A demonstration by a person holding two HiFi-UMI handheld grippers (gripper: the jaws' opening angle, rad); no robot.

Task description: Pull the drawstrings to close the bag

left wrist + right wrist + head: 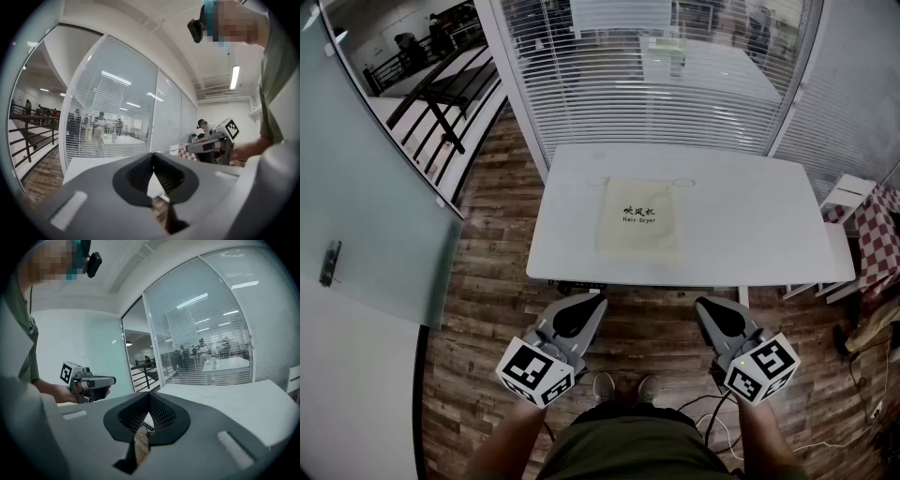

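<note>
The bag (640, 218) lies flat on the white surface (750, 225), near the front edge. It has dark print in the middle. Its top end points away from the person. Thin strings (682, 178) seem to stick out to each side at the top, but they are faint and hard to see.

The left gripper (596, 302) and the right gripper (704, 306) are both held low, close to the person, and well apart from the bag. Each one has its jaws pressed together with nothing in them.

I think the job has not started yet. This looks like the getting-ready step. Next, both grippers need to reach over the surface to the top of the bag. Each must open its jaws, pinch one string, and then pull out to its own side.
</note>
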